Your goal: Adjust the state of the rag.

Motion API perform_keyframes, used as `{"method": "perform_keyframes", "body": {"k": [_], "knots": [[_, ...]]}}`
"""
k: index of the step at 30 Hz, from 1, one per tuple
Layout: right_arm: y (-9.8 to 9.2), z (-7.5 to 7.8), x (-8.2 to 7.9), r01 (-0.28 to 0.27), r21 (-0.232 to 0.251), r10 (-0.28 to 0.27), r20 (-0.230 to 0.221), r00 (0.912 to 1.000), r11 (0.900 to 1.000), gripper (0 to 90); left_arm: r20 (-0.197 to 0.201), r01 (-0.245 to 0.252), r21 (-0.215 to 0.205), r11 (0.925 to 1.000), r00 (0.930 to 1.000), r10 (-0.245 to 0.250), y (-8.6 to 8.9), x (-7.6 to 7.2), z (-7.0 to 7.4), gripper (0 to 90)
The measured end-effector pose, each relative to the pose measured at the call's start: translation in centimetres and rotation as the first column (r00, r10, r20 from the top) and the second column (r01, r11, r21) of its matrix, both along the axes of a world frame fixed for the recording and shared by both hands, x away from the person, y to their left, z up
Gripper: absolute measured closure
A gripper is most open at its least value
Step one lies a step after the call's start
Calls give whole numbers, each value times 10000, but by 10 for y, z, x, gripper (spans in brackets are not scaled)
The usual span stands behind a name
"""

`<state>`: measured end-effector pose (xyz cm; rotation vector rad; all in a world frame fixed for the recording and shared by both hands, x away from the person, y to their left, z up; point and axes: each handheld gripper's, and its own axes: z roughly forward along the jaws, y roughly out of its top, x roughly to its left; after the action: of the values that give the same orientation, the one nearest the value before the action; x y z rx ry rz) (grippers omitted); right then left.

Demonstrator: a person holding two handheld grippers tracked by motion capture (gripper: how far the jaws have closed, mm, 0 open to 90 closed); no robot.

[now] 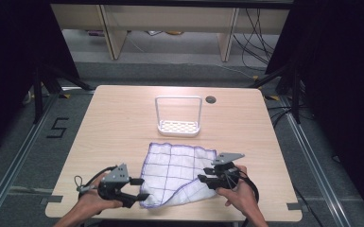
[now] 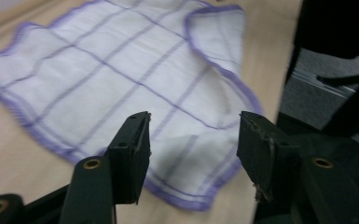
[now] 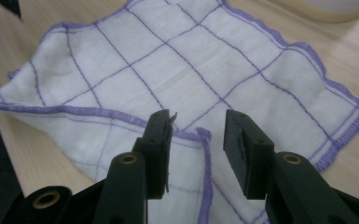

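Both grippers, left gripper (image 1: pixel 139 188) and right gripper (image 1: pixel 207 178), stand parted at the cloth (image 1: pixel 177 168); seemingly gripping nothing.

Black two-jaw grippers (image 1: pixel 139 188) w/ grey triangular plates; black cables; brass screws.

Light wood table (image 1: pixel 113 123), rounded corners, dark grommet hole (image 1: pixel 211 100) near far edge. On it: 1 white rack (image 1: pixel 178 126) with perforated base and tall loop frame, center-far; 1 white cloth (image 1: pixel 177 172) with purple grid and trim, near edge, 1 corner folded over.
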<state>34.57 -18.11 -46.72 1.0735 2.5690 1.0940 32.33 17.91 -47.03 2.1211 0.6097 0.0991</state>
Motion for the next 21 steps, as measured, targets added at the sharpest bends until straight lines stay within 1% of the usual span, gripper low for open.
{"method": "perform_keyframes", "body": {"k": [1, 2, 3, 4, 5, 6, 7, 8, 9, 10, 11, 12, 13, 14, 15, 16, 17, 18, 19, 20, 21], "knots": [[5, -1, 4, 11, -164, -13, -132, 9999, 9999, 621, 66, -228, 104, 9997, 9997, 228, 2, 6, 0, 427], [8, -5, 7, -89, -363, 90, 30, 10000, 9993, 621, 94, -570, 81, 9983, 9983, 569, 4, 16, -1, 427], [12, -7, 11, -128, -497, 125, -57, 9999, 9987, 624, -81, -951, 55, 9955, 9954, 952, 5, 24, -2, 427], [15, -8, 13, -189, -634, 177, -193, 9997, 9978, 630, -151, -1236, 87, 9923, 9922, 1237, 7, 33, -4, 427], [18, -9, 15, -173, -601, 154, -320, 9994, 9980, 637, -169, -1413, 128, 9899, 9898, 1415, 7, 40, -5, 427], [19, -10, 17, -302, -810, 277, -317, 9991, 9963, 647, -223, -1619, 172, 9867, 9865, 1622, 7, 50, -8, 426], [21, -10, 18, -328, -875, 297, -364, 9989, 9956, 662, -191, -1803, 352, 9830, 9833, 1811, 7, 61, -10, 421], [22, -10, 19, -312, -906, 262, -565, 9981, 9954, 678, -156, -1972, 444, 9793, 9801, 1981, 7, 67, -11, 417], [22, -11, 20, -376, -919, 324, -583, 9978, 9951, 692, -97, -1891, 766, 9790, 9817, 1904, 8, 74, -12, 416], [22, -11, 20, -280, -923, 204, -822, 9964, 9953, 717, -147, -2210, 728, 9726, 9748, 2226, 6, 85, -14, 415], [21, -11, 20, -306, -939, 229, -815, 9964, 9951, 764, -16, -2251, 850, 9706, 9741, 2260, 6, 91, -14, 416], [20, -12, 20, -388, -1018, 314, -735, 9968, 9940, 796, 65, -2410, 922, 9661, 9704, 2414, 4, 97, -15, 415], [19, -11, 19, -381, -958, 316, -677, 9972, 9947, 826, 99, -2415, 1049, 9647, 9703, 2418, 2, 104, -15, 411], [18, -13, 18, -491, -909, 447, -502, 9977, 9946, 853, 65, -2435, 1103, 9636, 9697, 2442, -1, 111, -15, 405], [17, -12, 17, -538, -901, 506, -370, 9980, 9945, 872, 138, -2444, 1165, 9626, 9696, 2445, -3, 115, -16, 398], [16, -10, 15, -575, -929, 535, -456, 9975, 9940, 884, 66, -2376, 1202, 9639, 9711, 2385, -6, 121, -17, 397], [15, -9, 13, -607, -844, 577, -380, 9976, 9946, 889, 78, -2322, 1385, 9628, 9724, 2334, -11, 128, -19, 398], [14, -8, 11, -643, -824, 625, -242, 9978, 9945, 892, 90, -2355, 1453, 9610, 9715, 2367, -14, 132, -21, 400], [13, -6, 9, -660, -816, 644, -211, 9977, 9945, 894, 60, -2312, 1563, 9603, 9724, 2331, -18, 137, -23, 405], [12, -6, 8, -677, -751, 667, -149, 9977, 9949, 896, 18, -2350, 1656, 9578, 9713, 2380, -21, 141, -24, 411], [12, -4, 6, -667, -666, 658, -151, 9977, 9956, 897, 127, -2297, 1694, 9584, 9729, 2309, -25, 145, -25, 427]]}}
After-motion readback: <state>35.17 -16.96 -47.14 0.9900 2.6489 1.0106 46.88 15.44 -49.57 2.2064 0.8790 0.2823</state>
